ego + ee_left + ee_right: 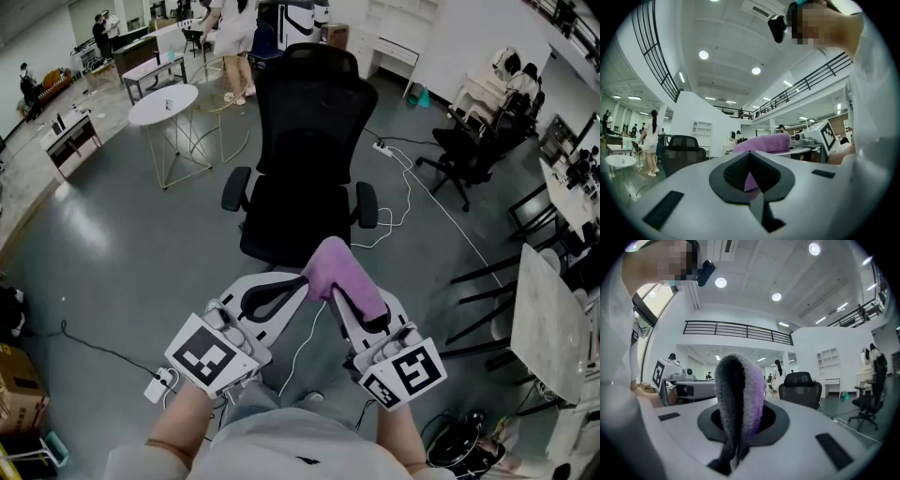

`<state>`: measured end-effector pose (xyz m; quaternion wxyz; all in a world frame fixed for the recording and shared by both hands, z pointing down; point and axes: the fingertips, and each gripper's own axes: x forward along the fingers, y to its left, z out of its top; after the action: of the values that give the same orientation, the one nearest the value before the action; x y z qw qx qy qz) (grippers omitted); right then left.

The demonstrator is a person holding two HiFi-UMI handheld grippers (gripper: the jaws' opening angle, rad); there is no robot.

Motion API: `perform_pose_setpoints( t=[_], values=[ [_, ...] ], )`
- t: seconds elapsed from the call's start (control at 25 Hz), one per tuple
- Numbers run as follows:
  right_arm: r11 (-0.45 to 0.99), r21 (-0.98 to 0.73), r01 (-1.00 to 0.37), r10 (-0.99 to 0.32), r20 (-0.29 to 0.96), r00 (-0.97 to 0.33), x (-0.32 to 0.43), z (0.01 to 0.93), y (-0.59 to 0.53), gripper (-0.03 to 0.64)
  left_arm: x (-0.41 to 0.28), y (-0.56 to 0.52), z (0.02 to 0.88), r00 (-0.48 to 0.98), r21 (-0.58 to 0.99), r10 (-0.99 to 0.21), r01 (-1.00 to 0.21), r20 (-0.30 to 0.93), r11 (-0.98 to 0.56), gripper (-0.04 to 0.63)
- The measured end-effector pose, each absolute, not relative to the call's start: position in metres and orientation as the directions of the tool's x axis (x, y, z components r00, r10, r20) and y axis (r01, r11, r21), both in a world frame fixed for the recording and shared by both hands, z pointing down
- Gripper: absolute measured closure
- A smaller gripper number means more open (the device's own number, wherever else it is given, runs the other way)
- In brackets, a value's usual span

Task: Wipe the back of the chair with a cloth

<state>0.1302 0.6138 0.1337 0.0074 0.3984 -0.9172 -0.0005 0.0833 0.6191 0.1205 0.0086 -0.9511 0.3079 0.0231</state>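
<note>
I have my right claw (351,300) clenched on the cloth (345,270). In the right gripper view the purple cloth (740,394) stands up in a folded hump out of the middle of that claw (739,430), its grey side at left and the pads tight against it. My left claw (300,283) sits just beside it at lower centre of the head view, its tip touching the cloth's left edge. In the left gripper view this claw (751,165) has its pads met at the far end, with a sliver of purple pinched between them lower down, so it is clenched on the cloth too. The rest of the cloth (761,143) lies across the middle of that view, just behind the tips. Both claws are held low and close to my body. The marker cubes (214,354) are nearest me, at the bottom of the head view. The chair (300,220) stands apart from the cloth in the upper middle of the head view, with its seat facing me and its back (307,103) upright behind the seat. A round table (162,105) stands on the floor (112,253) at upper left. A white cable (424,187) trails across the floor to the right of the chair.
</note>
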Motion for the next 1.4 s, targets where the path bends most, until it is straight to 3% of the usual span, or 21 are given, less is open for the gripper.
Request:
perform_pose_setpoints(
  t=[0.8,1.4],
  values=[
    [0.669,-0.008,-0.743,-0.743,-0.007,-0.669,0.116,0.133,0.6,0.565,0.066,0.602,0.121,0.807,-0.029,-0.589,-0.59,-0.039,-0.807,0.583],
    [0.599,-0.05,-0.799,-0.801,-0.035,-0.598,0.059,0.133,0.555,0.565,0.002,0.556,0.124,0.846,-0.062,-0.532,-0.534,-0.037,-0.844,0.583]
  ],
)
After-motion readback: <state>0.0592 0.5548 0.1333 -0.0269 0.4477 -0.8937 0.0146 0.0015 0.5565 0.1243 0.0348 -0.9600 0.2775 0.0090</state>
